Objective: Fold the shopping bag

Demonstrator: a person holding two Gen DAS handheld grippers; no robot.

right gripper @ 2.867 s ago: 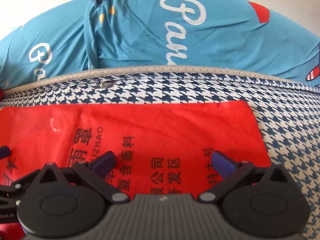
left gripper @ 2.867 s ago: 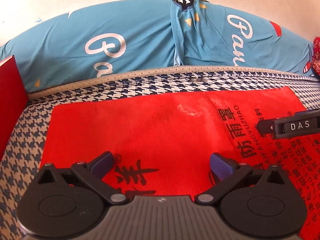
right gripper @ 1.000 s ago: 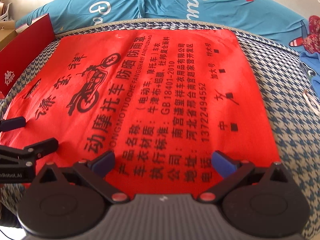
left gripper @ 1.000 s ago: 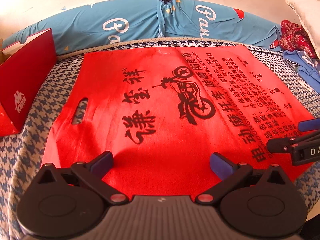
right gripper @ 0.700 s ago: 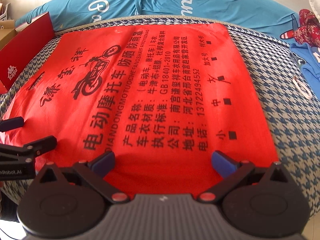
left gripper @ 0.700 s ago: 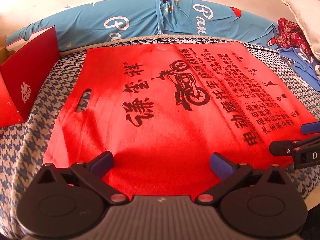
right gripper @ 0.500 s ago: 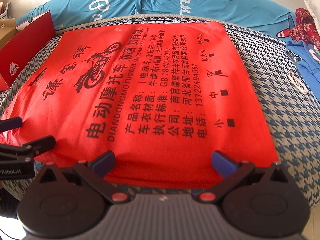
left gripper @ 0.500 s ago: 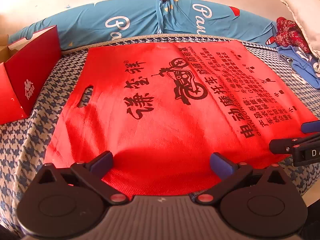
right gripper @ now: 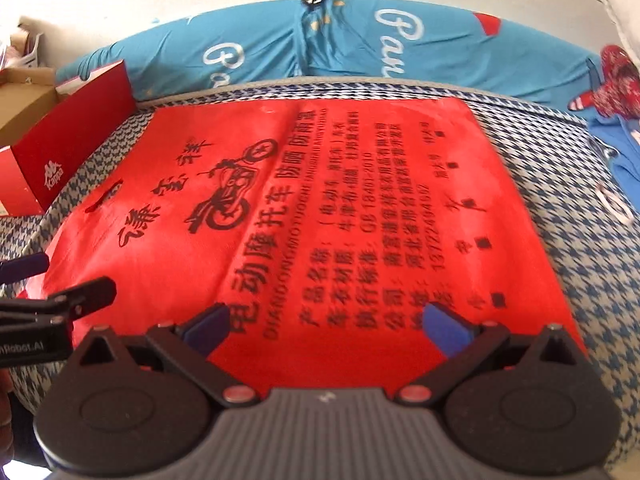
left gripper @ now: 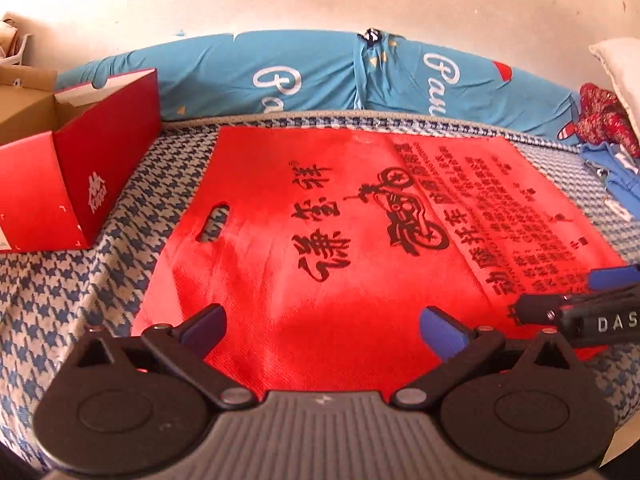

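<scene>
A red shopping bag point(left gripper: 360, 248) with black print and a motorcycle drawing lies flat on the houndstooth bed cover point(left gripper: 80, 280); its cut-out handle point(left gripper: 214, 222) is at the left end. The same bag point(right gripper: 320, 208) fills the right wrist view. My left gripper point(left gripper: 322, 326) is open, hovering over the bag's near edge toward the handle end. My right gripper point(right gripper: 326, 322) is open over the near edge toward the bag's bottom end. Nothing is between either pair of fingers. Each gripper shows at the edge of the other's view.
A red Kappa shoebox point(left gripper: 80, 184) stands open at the left of the bed. A blue printed bolster point(left gripper: 320, 76) runs along the wall behind the bag. Blue and red clothes point(left gripper: 608, 152) and a white pillow point(left gripper: 620, 60) lie at the right.
Both grippers have pulled back from the bag's far edge to its near edge and risen, so the whole bag now shows. Both stay open and the bag lies as it did.
</scene>
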